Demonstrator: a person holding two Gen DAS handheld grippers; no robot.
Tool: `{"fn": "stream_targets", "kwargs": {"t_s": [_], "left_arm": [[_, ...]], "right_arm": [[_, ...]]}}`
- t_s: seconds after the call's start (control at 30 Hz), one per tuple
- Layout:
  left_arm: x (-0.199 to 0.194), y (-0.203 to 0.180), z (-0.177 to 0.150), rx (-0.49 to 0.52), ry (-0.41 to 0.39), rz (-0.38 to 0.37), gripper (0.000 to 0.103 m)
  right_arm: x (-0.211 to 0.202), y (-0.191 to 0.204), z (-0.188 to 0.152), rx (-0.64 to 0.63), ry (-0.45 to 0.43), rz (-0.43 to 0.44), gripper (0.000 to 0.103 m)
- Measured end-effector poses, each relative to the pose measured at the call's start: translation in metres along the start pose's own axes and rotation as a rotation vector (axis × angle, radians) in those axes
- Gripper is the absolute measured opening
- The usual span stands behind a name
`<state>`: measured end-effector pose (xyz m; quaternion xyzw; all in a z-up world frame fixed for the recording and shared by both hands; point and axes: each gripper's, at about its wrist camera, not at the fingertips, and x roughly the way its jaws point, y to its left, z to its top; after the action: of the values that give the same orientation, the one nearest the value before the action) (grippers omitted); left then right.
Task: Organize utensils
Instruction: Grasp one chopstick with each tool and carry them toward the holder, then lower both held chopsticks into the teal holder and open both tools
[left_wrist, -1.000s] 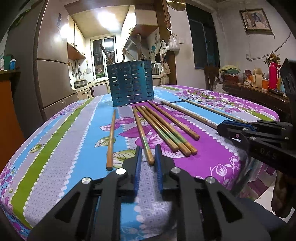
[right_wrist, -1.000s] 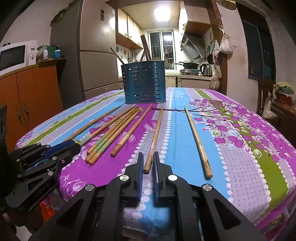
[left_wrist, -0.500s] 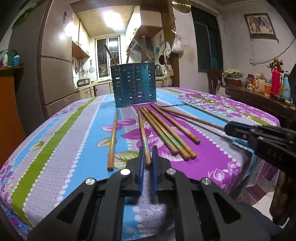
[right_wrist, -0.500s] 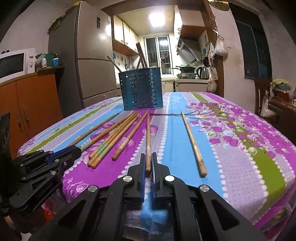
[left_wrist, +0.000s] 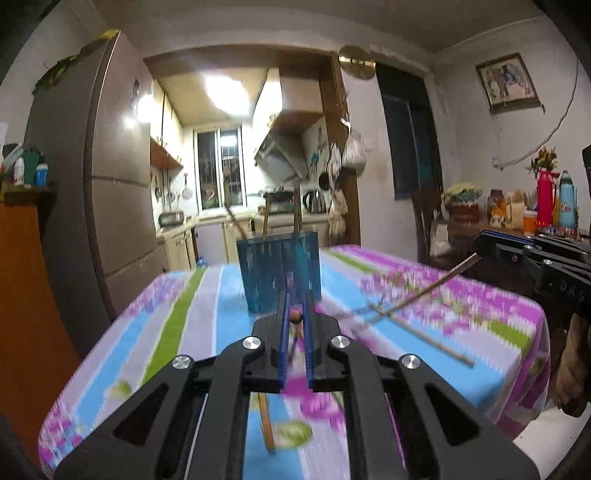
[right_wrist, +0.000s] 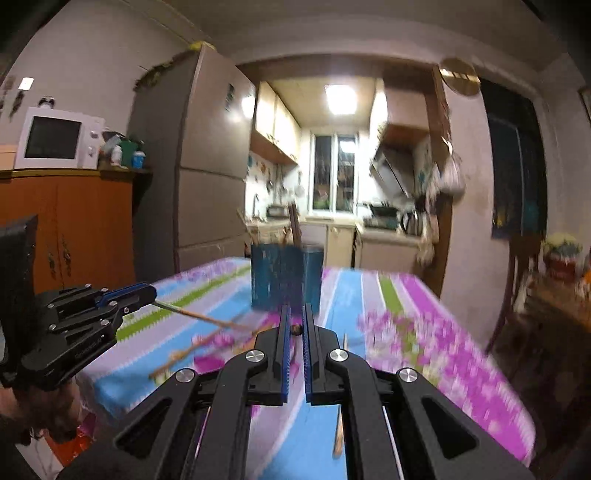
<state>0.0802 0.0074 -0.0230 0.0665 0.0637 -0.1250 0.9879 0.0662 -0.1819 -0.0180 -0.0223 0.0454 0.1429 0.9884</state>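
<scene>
A blue slotted utensil holder (left_wrist: 279, 273) stands on the table with a few sticks in it; it also shows in the right wrist view (right_wrist: 286, 277). My left gripper (left_wrist: 295, 317) is shut on a wooden chopstick (left_wrist: 296, 316), its end showing between the pads, lifted above the table. My right gripper (right_wrist: 294, 329) is shut on another chopstick (right_wrist: 295, 329). In the left wrist view the right gripper (left_wrist: 491, 245) holds its chopstick (left_wrist: 432, 288) slanting down. In the right wrist view the left gripper (right_wrist: 144, 293) holds its chopstick (right_wrist: 199, 315). More chopsticks (left_wrist: 424, 338) lie on the table.
The table has a flowered, striped cloth (left_wrist: 192, 317). A chopstick (left_wrist: 266, 424) lies below my left gripper and one (right_wrist: 338, 432) below my right. A fridge (right_wrist: 207, 166) and an orange cabinet (right_wrist: 74, 229) stand at the left. A sideboard with bottles (left_wrist: 546, 206) is at the right.
Both grippers have risen off the table, each lifting a chopstick by its near end. The views are blurred from motion and look more level at the holder.
</scene>
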Motion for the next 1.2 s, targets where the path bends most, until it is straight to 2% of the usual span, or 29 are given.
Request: {"fn": "stream_targets", "kwargs": {"t_s": [0.2, 0.27, 0.47, 0.7, 0.9, 1.2], "left_arm": [[0.024, 0.013, 0.053, 0.000, -0.043, -0.036, 0.005], [0.036, 0.014, 0.066, -0.002, -0.036, -0.056, 0.005], [0.065, 0.022, 0.087, -0.026, 0.012, -0.101, 0.005], [0.077, 0.029, 0.107, -0.007, 0.022, -0.093, 0.005], [0.078, 0.036, 0.150, -0.002, -0.018, -0.095, 0.005], [0.095, 0.055, 0.233, -0.053, -0.121, -0.084, 0.005]], "right_arm": [[0.026, -0.022, 0.046, 0.005, -0.021, 0.053, 0.007], [0.037, -0.027, 0.057, 0.001, -0.012, 0.060, 0.007], [0.067, -0.037, 0.080, 0.004, 0.029, 0.084, 0.007], [0.077, -0.044, 0.102, -0.001, 0.023, 0.087, 0.007], [0.090, -0.061, 0.141, -0.002, -0.006, 0.071, 0.007], [0.132, -0.093, 0.228, 0.010, -0.042, 0.063, 0.007]]}}
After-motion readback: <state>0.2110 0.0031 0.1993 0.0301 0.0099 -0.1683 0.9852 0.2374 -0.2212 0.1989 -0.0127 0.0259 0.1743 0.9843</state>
